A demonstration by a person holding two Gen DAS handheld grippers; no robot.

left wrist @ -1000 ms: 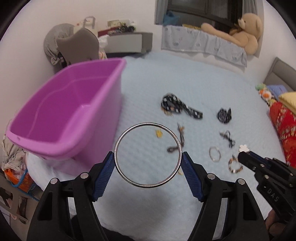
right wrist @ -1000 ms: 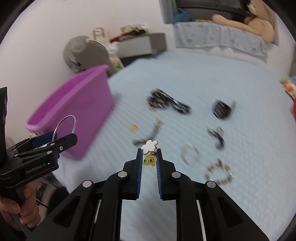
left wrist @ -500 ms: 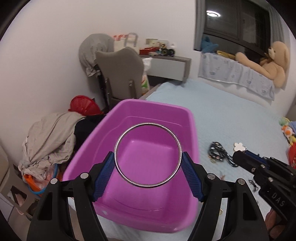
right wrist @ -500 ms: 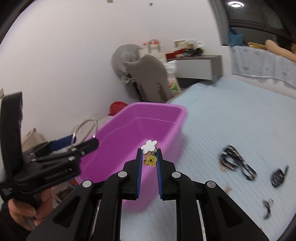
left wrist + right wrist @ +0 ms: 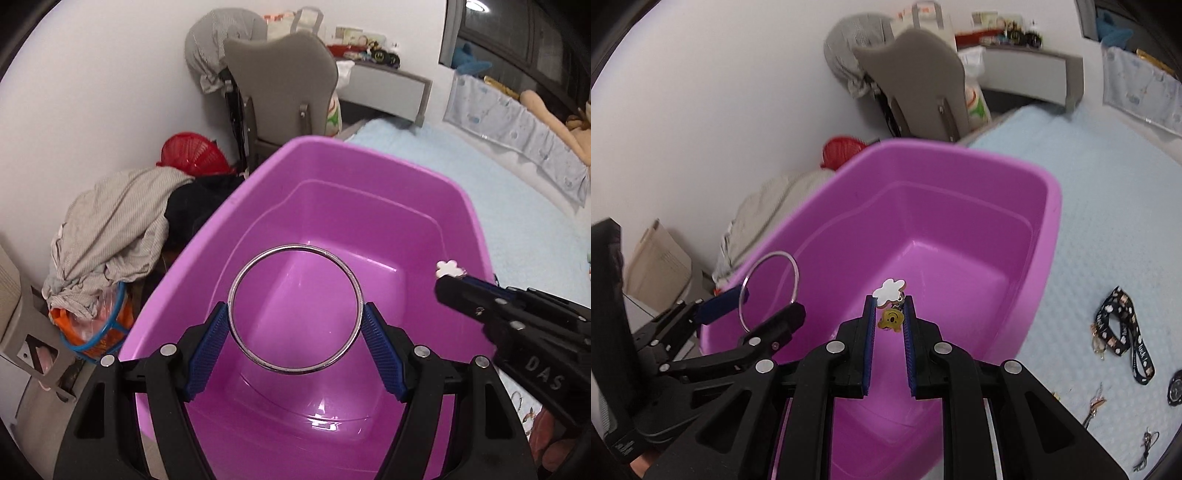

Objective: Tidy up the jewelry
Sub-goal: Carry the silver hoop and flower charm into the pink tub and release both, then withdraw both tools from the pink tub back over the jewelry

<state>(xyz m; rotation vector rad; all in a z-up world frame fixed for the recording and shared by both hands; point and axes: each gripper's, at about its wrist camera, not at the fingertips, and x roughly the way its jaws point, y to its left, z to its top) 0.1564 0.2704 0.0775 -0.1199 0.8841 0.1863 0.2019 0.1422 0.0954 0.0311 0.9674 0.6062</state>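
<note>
My left gripper point(image 5: 294, 314) is shut on a large silver bangle point(image 5: 258, 266) and holds it over the open purple bin point(image 5: 369, 155). My right gripper point(image 5: 889, 306) is shut on a small charm point(image 5: 891, 319) with a white cloud piece and a yellow bear face, also above the bin point(image 5: 960, 155). The right gripper shows at the right of the left wrist view point(image 5: 443, 284). The left gripper and bangle point(image 5: 792, 273) show at the left of the right wrist view. The bin's inside looks bare.
The bin stands on the light blue bedspread point(image 5: 1108, 206). A black patterned lanyard point(image 5: 1123, 332) and several small jewelry pieces point(image 5: 1095, 402) lie on the bed to the right. A grey chair point(image 5: 280, 74), clothes pile point(image 5: 110, 221) and red basket point(image 5: 192, 151) are beyond the bed's edge.
Both grippers swung left from above the jewelry on the bed to over the purple bin, each still holding its item. The bin now fills both views.
</note>
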